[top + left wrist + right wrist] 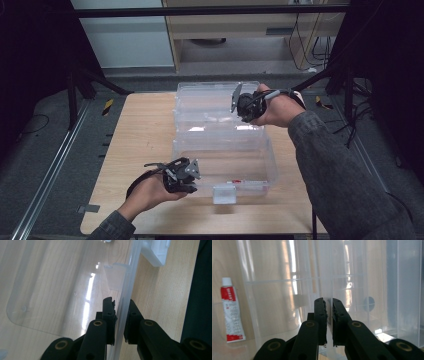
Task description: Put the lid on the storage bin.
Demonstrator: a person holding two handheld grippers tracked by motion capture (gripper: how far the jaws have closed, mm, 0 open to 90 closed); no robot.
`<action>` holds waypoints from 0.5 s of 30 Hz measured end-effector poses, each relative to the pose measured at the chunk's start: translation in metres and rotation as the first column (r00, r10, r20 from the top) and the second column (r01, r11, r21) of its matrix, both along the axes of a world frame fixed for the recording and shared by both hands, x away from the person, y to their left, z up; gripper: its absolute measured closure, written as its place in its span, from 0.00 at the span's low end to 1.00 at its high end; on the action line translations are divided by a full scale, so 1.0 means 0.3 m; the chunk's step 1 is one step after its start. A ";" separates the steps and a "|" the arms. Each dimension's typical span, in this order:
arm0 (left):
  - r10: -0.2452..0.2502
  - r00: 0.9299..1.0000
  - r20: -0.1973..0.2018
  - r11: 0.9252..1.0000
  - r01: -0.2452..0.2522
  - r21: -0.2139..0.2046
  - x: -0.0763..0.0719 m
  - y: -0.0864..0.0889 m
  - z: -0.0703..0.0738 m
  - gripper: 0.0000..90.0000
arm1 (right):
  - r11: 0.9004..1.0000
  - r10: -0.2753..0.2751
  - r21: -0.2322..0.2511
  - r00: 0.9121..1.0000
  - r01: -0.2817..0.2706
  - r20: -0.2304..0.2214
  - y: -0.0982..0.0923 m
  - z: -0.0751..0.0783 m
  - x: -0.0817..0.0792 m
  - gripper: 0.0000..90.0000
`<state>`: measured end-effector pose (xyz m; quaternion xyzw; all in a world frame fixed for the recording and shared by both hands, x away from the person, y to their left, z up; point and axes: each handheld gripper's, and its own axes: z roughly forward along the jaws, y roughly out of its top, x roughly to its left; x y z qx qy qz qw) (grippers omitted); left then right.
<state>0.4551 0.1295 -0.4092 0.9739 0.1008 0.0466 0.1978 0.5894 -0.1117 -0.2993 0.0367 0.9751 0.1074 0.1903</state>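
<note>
a clear plastic storage box [223,165] sits open on the wooden table [140,135], its base toward the person and its hinged lid [215,102] standing up behind it. a white latch [224,194] hangs at the middle of the near wall, and a small red-and-white tube [231,310] lies inside on the bottom.

the left gripper [119,322] has its fingers [108,315] astride the near rim of the base — one inside the wall, one outside, closed almost onto the thin plastic. whether the pads truly press it i cannot tell for sure, but it reads as a pinch. the right gripper [328,320] is up at the lid's top edge, its fingers nearly together with a clear panel edge running between them, so it looks clamped on the lid.

the box seems light and nearly empty, so it should slide or tip easily if only one side is pulled. thin clear walls like these likely flex and are slick under hard pads, so a grip on the thickened rim is safer than on the flat panel. the lid probably swings on a weak hinge — best guided by its edge while the base is pinned.
</note>
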 end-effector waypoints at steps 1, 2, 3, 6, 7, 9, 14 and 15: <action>0.011 1.000 0.000 1.000 -0.011 0.001 -0.002 -0.001 0.000 0.90 | 1.000 0.000 -0.003 1.000 0.000 -0.005 -0.002 0.004 -0.002 0.94; 0.012 1.000 0.009 1.000 -0.012 0.004 -0.001 -0.001 0.002 0.90 | 1.000 0.000 0.003 1.000 0.000 -0.004 -0.004 0.004 -0.006 0.95; 0.024 1.000 0.013 1.000 -0.024 0.003 -0.001 -0.001 0.003 0.90 | 1.000 0.006 0.005 1.000 -0.006 -0.002 -0.005 0.006 -0.009 0.95; 0.031 0.999 0.012 1.000 -0.031 0.006 -0.002 0.001 -0.003 0.89 | 1.000 0.019 0.007 1.000 -0.019 0.005 -0.001 0.013 -0.029 0.95; 0.034 0.999 0.015 0.999 -0.034 0.004 -0.003 0.002 -0.004 0.89 | 1.000 0.016 0.015 1.000 -0.016 0.003 -0.002 0.016 -0.034 0.96; 0.035 0.999 0.018 0.999 -0.035 0.005 -0.004 0.002 -0.004 0.89 | 0.999 0.027 0.026 1.000 -0.027 0.003 -0.003 0.024 -0.050 0.96; 0.045 0.999 0.019 0.999 -0.045 -0.001 -0.006 0.002 -0.005 0.88 | 0.999 0.046 0.025 0.999 -0.047 0.021 -0.001 0.033 -0.095 0.96; 0.091 0.996 -0.001 0.996 -0.091 -0.011 -0.020 0.000 -0.009 0.88 | 0.998 0.057 0.022 0.998 -0.057 0.028 0.001 0.036 -0.114 0.96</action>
